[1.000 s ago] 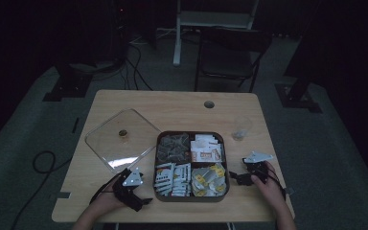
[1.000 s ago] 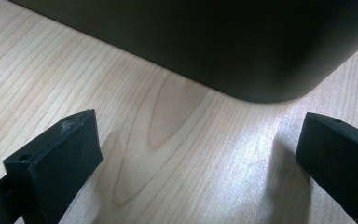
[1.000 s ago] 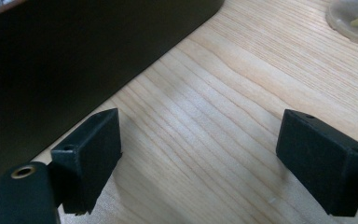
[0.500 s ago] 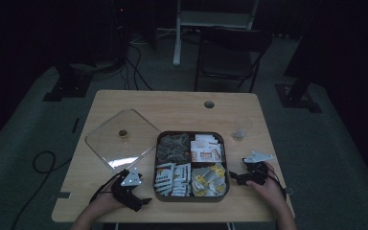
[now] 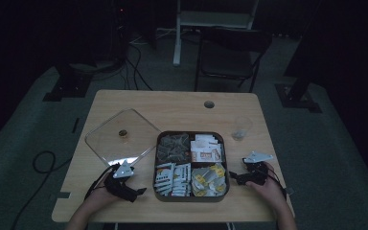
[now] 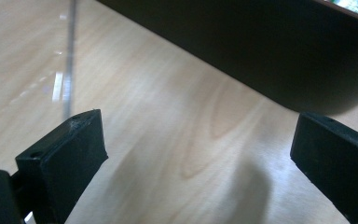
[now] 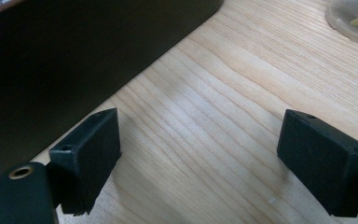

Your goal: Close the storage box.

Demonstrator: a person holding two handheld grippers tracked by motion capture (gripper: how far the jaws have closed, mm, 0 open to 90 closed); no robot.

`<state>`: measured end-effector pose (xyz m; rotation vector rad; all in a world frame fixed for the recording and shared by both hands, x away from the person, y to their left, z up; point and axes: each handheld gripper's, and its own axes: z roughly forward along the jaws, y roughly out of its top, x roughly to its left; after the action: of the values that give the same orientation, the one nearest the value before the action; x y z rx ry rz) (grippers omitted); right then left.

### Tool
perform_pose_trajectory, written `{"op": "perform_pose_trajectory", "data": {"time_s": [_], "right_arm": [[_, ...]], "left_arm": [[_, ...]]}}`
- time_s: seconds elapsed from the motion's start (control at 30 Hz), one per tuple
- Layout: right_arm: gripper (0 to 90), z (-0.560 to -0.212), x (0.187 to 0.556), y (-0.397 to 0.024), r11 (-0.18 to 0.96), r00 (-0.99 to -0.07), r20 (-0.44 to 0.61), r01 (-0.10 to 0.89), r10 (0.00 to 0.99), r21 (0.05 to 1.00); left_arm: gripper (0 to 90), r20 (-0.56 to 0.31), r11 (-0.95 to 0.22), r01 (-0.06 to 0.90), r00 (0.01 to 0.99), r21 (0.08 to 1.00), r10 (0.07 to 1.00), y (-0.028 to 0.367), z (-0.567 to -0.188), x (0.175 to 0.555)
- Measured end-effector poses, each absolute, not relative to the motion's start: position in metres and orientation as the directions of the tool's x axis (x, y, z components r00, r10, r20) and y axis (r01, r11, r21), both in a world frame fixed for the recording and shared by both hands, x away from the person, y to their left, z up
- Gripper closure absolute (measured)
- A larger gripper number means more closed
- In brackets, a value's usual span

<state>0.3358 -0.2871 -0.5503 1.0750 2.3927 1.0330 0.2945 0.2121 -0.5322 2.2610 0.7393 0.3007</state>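
Observation:
A dark square tray (image 5: 191,133) with four compartments sits near the table's front edge. It holds grey bags (image 5: 172,143), white and red sachets (image 5: 206,148), white sachets (image 5: 171,178) and yellow packets (image 5: 209,179). My left gripper (image 5: 138,193) rests on the table left of the tray, pointing at it. Its jaws have just been closing a little and stand open over bare wood (image 6: 200,149), with the tray wall (image 6: 261,42) ahead. My right gripper (image 5: 233,178) lies right of the tray, open and empty (image 7: 198,154), beside the tray wall (image 7: 74,56).
A clear square lid (image 5: 120,139) with a small knob lies flat left of the tray; its edge (image 6: 70,56) shows near my left gripper. A clear cup (image 5: 241,128) stands at the right, its base (image 7: 354,18) ahead of the right gripper. A chair stands behind the table.

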Motion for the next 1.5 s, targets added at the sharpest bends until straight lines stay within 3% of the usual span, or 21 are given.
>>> {"op": "perform_pose_trajectory", "data": {"time_s": [0.5, 0.87, 1.5], "right_arm": [[12.7, -0.550, 0.336, -0.287, 0.455, -0.665, 0.004, 0.515, 0.747, 0.727], [12.7, -0.550, 0.336, -0.287, 0.455, -0.665, 0.004, 0.515, 0.747, 0.727], [12.7, -0.550, 0.336, -0.287, 0.456, -0.665, 0.003, 0.515, 0.747, 0.726]], "left_arm": [[3.8, 0.050, -0.510, 0.483, 0.689, 0.712, 0.723, 0.229, -0.522, 0.314], [4.6, 0.053, -0.394, 0.520, 0.553, 0.758, 0.831, 0.244, -0.512, 0.340], [6.5, 0.015, -0.275, 0.569, 0.419, 0.775, 0.908, 0.256, -0.512, 0.399]]}}
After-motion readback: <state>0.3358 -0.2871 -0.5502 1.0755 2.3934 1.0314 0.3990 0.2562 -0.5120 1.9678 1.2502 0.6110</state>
